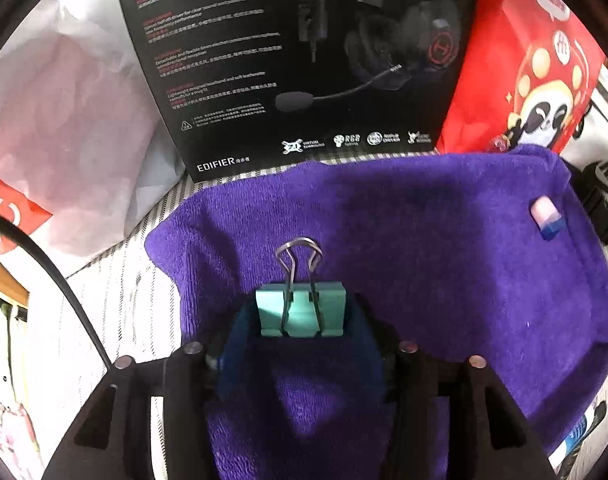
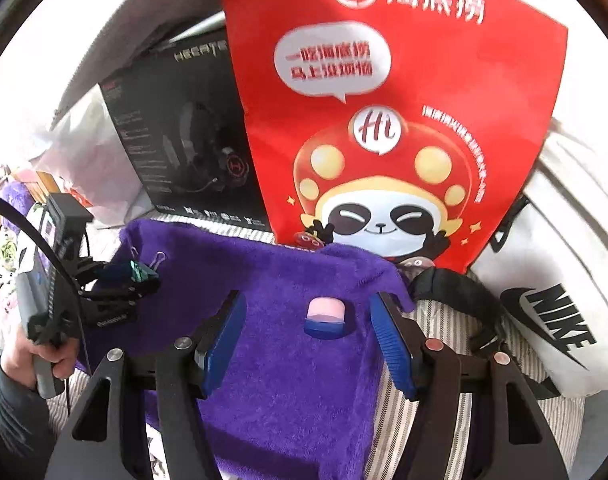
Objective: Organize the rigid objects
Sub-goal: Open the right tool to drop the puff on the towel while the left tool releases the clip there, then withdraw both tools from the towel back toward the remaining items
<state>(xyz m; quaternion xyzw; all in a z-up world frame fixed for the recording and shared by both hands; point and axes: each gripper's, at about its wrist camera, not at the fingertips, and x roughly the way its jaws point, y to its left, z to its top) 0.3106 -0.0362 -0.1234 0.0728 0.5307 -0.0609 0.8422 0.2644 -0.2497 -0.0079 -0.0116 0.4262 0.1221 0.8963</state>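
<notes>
Obs: Blue pads of the left gripper (image 1: 304,302) sit nearest, one either side of the teal binder clip (image 1: 300,316), wire handles pointing away. A dark gap shows on one side, so the jaws look slack around it rather than clamped. The clip appears to rest on the purple towel (image 1: 423,260).

Chk: Where on the towel?

Obs: Towards its far left corner, by the right wrist view. The right gripper (image 2: 307,298) is wide and empty, hovering over the pink-and-blue capped piece (image 2: 325,318), which lies near the towel's right edge, touching neither pad.

Chk: Step in hand?

Obs: Judged: setting the clip down. To do it well, lift straight back along the fingers so a pad does not snag a wire handle and drag the clip. Terry pile may catch it.

Chk: Containers?

Obs: Black headset box (image 1: 296,60) stands closed past the towel's far edge; contents not visible. Red paper bag (image 2: 383,120) stands upright beside it; its inside is hidden. White sports bag (image 2: 543,320) lies off the towel's right edge, also unreadable. Translucent plastic bag (image 1: 64,120) is crumpled on the left, with something pinkish inside that I cannot identify.
</notes>
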